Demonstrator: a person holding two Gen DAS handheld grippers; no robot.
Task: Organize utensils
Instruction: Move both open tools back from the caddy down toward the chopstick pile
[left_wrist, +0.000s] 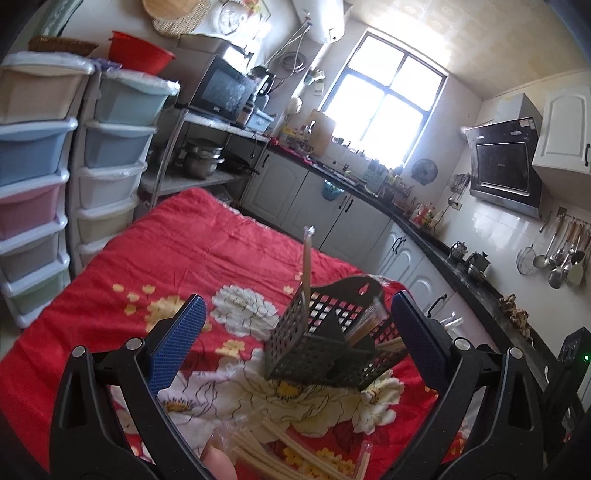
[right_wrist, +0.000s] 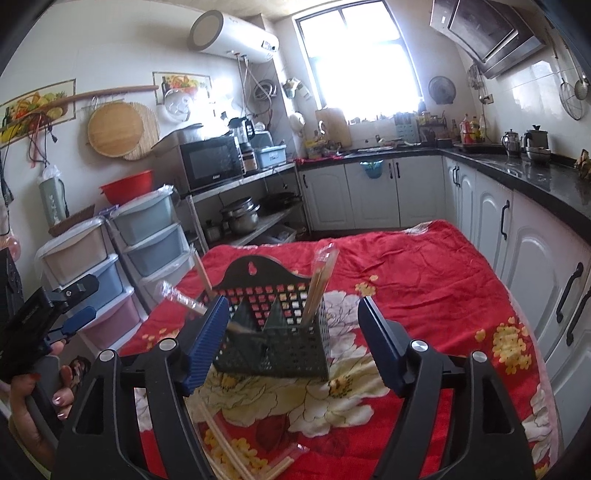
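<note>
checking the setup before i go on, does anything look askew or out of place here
Yes: wrapped chopsticks lie loose on the red floral cloth in front of the black holder, not in it. One packet juts sideways from its left compartment.

Between our right tongs (right_wrist: 291, 343) we see a dark grey-green utensil basket (right_wrist: 273, 354), its walls pierced in a grid of small square holes. Beneath it lies a bright red cloth (right_wrist: 424, 280) printed with large white peonies, yellow blossom clusters and thin black outlines. Both our tongs are black with blue, finely ribbed pads (right_wrist: 205, 341). Pale straw-coloured chopsticks (right_wrist: 319, 284) in clear wrappers stand in the basket. Below our left tongs (left_wrist: 295, 343), more cream chopsticks (left_wrist: 280, 450) lie on the cloth. Far left of them, pastel drawers (left_wrist: 33, 147) show beige, blue, pink and green.
</note>
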